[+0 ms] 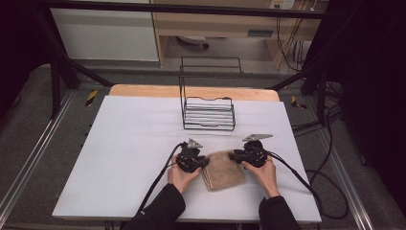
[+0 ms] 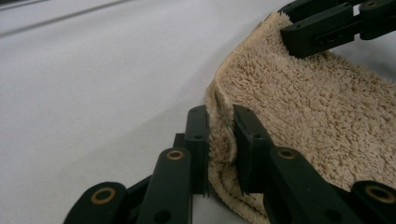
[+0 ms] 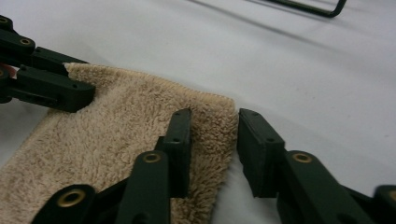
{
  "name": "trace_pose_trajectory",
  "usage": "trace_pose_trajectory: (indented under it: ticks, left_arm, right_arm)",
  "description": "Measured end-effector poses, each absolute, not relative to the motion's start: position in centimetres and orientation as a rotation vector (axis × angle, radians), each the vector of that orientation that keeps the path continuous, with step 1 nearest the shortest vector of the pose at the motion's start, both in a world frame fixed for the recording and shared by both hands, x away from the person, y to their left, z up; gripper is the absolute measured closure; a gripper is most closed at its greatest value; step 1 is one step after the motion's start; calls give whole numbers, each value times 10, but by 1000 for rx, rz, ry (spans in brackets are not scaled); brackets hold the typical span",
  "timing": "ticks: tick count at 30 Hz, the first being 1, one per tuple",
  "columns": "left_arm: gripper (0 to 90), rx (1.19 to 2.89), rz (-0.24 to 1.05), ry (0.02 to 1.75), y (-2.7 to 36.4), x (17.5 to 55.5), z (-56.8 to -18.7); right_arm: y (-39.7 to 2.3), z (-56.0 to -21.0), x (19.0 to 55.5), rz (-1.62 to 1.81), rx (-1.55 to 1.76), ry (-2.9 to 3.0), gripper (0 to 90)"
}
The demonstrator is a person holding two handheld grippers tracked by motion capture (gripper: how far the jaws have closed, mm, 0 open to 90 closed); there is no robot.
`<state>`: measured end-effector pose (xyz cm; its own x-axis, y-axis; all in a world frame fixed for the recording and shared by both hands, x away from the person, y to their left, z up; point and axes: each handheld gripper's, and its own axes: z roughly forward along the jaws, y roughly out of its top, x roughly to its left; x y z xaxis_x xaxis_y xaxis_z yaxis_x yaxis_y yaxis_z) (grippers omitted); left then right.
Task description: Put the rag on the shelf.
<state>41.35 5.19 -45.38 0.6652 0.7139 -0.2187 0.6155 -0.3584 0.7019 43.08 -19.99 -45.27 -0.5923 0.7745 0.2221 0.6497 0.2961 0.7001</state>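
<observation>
A folded tan towel (image 1: 222, 171) lies on the white table (image 1: 129, 143) near the person's side. My left gripper (image 1: 207, 162) is at the towel's left edge. In the left gripper view its jaws are closed on the raised, folded edge of the towel (image 2: 299, 107), which is pinched at the left gripper (image 2: 220, 140). My right gripper (image 1: 233, 155) sits at the towel's far right corner. In the right gripper view the right gripper (image 3: 214, 140) stands open astride the edge of the towel (image 3: 116, 135), one jaw over the pile and the other on bare table.
A black wire rack (image 1: 208, 113) stands upright at the middle back of the table, beyond the towel. Cables trail from both grippers toward the front edge. The table's wooden far rim (image 1: 143, 90) shows behind the rack.
</observation>
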Motion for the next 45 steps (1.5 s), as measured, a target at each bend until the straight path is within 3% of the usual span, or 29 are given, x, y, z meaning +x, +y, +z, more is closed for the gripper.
trace_pose_trajectory:
  ticks: [11,45]
  left_arm:
    - [791,2067,122,1040,54,415,-454]
    - [809,1925,155,941,63,390,-429]
  right_arm:
    - [-199,-451,430,1188,1345,2420,855]
    - [-209,-412,396,1302,1198,2325,871]
